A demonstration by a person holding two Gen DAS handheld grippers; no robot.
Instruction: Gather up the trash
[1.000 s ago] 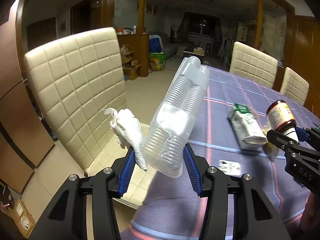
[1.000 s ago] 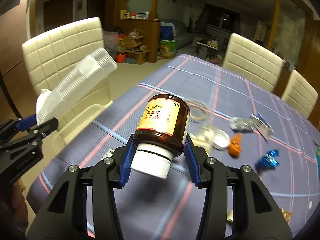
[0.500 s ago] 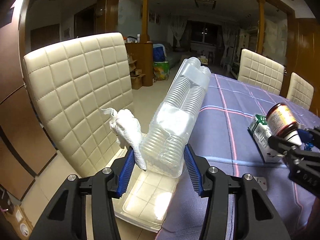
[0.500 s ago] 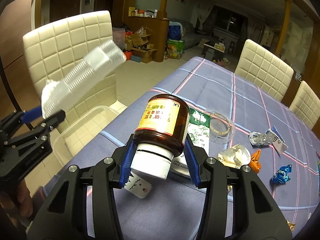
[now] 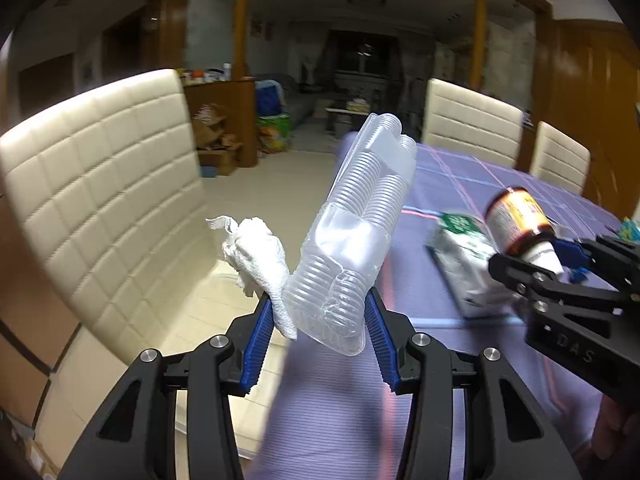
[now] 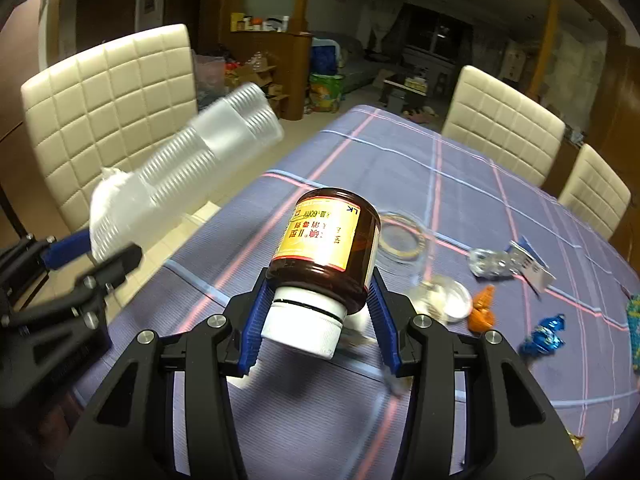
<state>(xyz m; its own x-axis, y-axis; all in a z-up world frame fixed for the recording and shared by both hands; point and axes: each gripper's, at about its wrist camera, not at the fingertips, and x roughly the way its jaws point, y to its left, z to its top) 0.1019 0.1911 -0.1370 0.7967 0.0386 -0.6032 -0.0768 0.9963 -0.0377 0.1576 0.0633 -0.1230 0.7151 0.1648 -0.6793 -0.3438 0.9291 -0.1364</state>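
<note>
left gripper (image 5: 320,320): its blue-padded fingers (image 5: 256,340) pinch a crushed clear plastic container (image 5: 352,240) at its lower end, together with a wad of white tissue (image 5: 260,264) caught against the left pad; the jaws are closing on both.
clear plastic container: ribbed, long, tilted up and away from the gripper, held in the air past the near-left corner of the bench (image 6: 460,184), in front of the cream chair (image 5: 96,200).
right gripper (image 6: 316,316): fingers (image 6: 380,320) clamped on a brown medicine bottle (image 6: 328,248), gripping near its neck, white cap toward the camera, yellow label facing up.
brown medicine bottle: lifted clear of the bench, above its near end; in the left wrist view it shows to the right, beside a white and green carton (image 5: 468,264) lying flat on the cloth.
bench: covered by a purple cloth with pink and pale blue lines.
litter on the bench: a clear round lid (image 6: 400,236) just behind the bottle, a small clear cup (image 6: 444,298) to its right, an orange wrapper (image 6: 482,312) beside that cup, a blue foil wrapper (image 6: 544,338) further right, a crumpled clear pack with a card (image 6: 508,264) behind them.
around: two more cream chairs (image 6: 504,128) along the far right side; wooden cabinet and boxes at the back of the room.
in the way: the two grippers stand close side by side; nothing lies between them.
blur: the container's far end is smeared in the right wrist view.
</note>
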